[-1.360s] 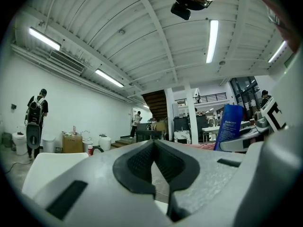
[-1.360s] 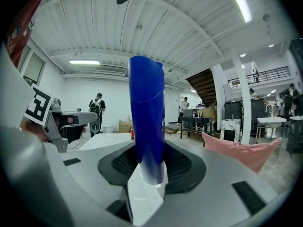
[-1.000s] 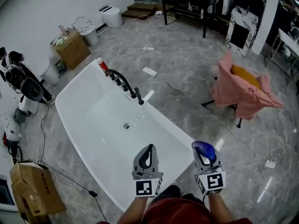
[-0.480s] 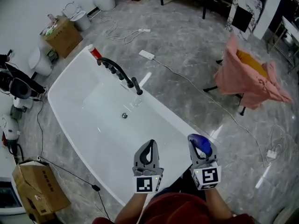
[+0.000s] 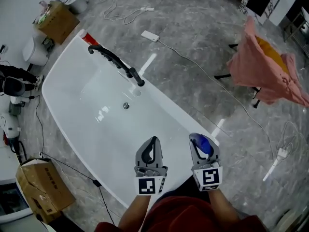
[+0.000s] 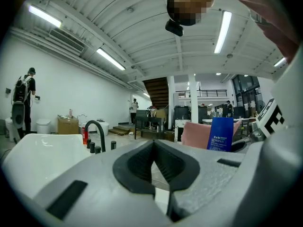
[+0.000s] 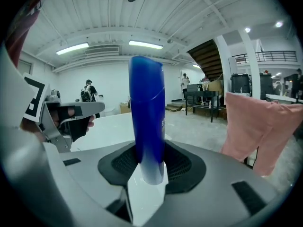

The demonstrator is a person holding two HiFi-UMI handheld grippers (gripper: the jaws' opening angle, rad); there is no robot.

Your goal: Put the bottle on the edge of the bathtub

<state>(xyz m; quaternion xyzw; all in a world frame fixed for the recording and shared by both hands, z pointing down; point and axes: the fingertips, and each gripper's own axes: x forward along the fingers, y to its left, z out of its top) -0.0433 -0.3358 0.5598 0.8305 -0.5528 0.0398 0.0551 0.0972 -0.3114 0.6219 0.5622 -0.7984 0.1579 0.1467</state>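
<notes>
A blue bottle (image 7: 147, 122) stands upright between my right gripper's (image 7: 147, 167) jaws, which are shut on its lower part. In the head view the right gripper (image 5: 203, 146) holds the bottle (image 5: 206, 144) above the near right end of the white bathtub (image 5: 186, 121), close to its floor-side rim. My left gripper (image 5: 152, 144) hangs over the tub's near end, shut, with nothing in it. In the left gripper view its pads (image 6: 154, 160) meet, and the bottle (image 6: 221, 134) shows off to the right. A black faucet (image 5: 116, 62) sits on the tub's far rim.
A red bottle (image 5: 88, 36) stands at the tub's far corner. A pink cloth (image 5: 270, 66) drapes a chair at the right. Cables and a white power strip (image 5: 150, 35) lie on the grey floor. Cardboard boxes (image 5: 41, 190) and a toilet (image 5: 36, 50) stand on the left.
The head view has swung down and forward, so the tub sits higher in the frame. Both grippers have drifted slightly left. The right one still grips the bottle.
</notes>
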